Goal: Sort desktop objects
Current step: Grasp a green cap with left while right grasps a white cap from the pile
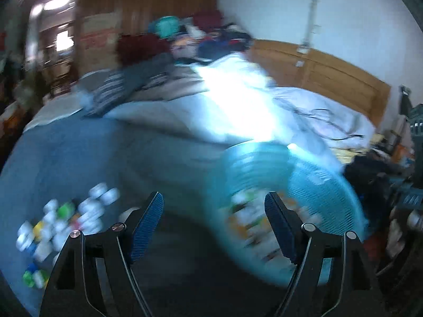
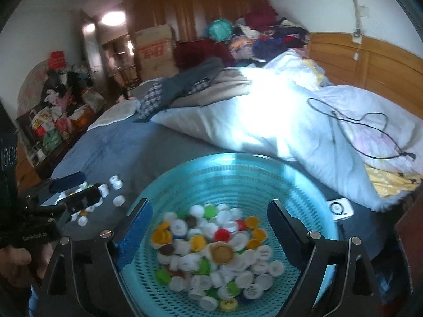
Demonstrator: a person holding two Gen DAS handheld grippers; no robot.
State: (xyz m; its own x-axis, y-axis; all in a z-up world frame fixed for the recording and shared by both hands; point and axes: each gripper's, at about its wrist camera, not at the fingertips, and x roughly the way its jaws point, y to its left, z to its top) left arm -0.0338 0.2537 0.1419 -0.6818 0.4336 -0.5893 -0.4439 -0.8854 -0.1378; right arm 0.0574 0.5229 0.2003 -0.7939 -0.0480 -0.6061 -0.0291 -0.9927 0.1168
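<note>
A round teal mesh basket (image 2: 238, 158) sits on the bed and holds several bottle caps (image 2: 211, 251), white, yellow, green and red. My right gripper (image 2: 208, 203) hovers open over the basket with nothing between its fingers. To the basket's left, loose caps (image 2: 116, 185) lie on the dark sheet. My left gripper (image 2: 76, 190) hangs over them, held by a hand (image 2: 15, 259). The left wrist view is blurred. There the left gripper (image 1: 214, 195) stands open and empty, with the loose caps (image 1: 66, 224) at its left and the basket (image 1: 317, 192) at its right.
A white quilt (image 2: 290, 121) with a black cable (image 2: 357, 121) lies behind the basket. A small white device (image 2: 339, 208) rests by the basket's right rim. Piled clothes (image 2: 264, 37), cardboard boxes (image 2: 154, 50) and a wooden headboard (image 2: 370, 63) stand farther back.
</note>
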